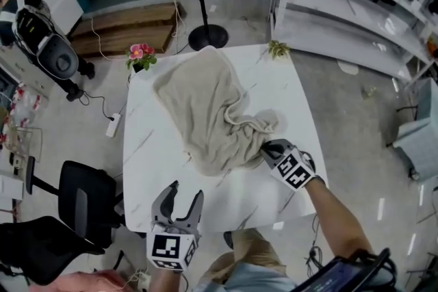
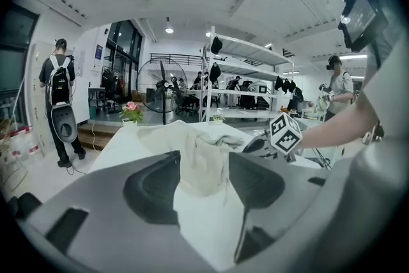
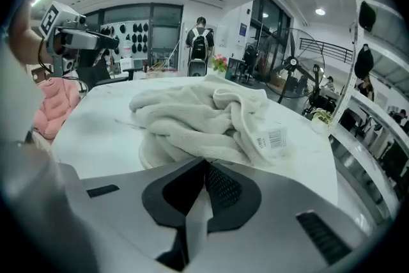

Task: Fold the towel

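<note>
Grey right gripper (image 1: 265, 148): fingers shut, pinching the near edge of the crumpled towel (image 1: 205, 106) mid-desk (image 1: 157, 154). Left gripper (image 1: 185, 193): fingers wide, empty, over the desk's near edge, short of the cloth. Step looks like grabbing edges. Next I need left onto an edge, then spread flat.
</note>
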Available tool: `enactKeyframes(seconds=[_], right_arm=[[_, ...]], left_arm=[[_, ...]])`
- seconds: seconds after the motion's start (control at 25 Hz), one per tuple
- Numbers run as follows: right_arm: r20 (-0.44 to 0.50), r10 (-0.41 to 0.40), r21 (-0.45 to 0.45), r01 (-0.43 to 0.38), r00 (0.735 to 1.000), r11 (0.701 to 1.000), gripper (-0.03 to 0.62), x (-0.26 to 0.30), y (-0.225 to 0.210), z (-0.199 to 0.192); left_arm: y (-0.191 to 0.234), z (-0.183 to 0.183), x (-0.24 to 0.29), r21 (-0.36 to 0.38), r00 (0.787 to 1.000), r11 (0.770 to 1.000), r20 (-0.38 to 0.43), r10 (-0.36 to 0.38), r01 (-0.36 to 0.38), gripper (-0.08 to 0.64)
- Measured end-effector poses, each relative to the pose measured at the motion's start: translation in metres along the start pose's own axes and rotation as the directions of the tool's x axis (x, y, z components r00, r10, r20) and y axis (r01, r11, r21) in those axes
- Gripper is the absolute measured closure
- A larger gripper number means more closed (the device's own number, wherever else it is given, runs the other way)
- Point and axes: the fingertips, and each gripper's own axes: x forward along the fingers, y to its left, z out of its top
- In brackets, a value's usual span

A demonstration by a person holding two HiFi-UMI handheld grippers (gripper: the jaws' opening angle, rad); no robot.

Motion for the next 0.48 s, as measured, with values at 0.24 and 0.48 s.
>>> enactKeyframes(seconds=[0.24,0.48], right_arm=[[-0.094,0.070,0.023,-0.068,0.993,0.997,0.578,-0.023,0.050,-0.017],[-0.112,0.165,0.070,-0.158,0.980,0.985,0.577,-0.059,0.143,-0.033]], left_arm=[[-0.017,-0.005,-0.016,0.017,1.000,1.000,0.024,-0.003,0.002,0.322],[-0.041,-0.008,-0.032,0.030,0.999,0.999,0.040,-0.017,0.015,0.322]])
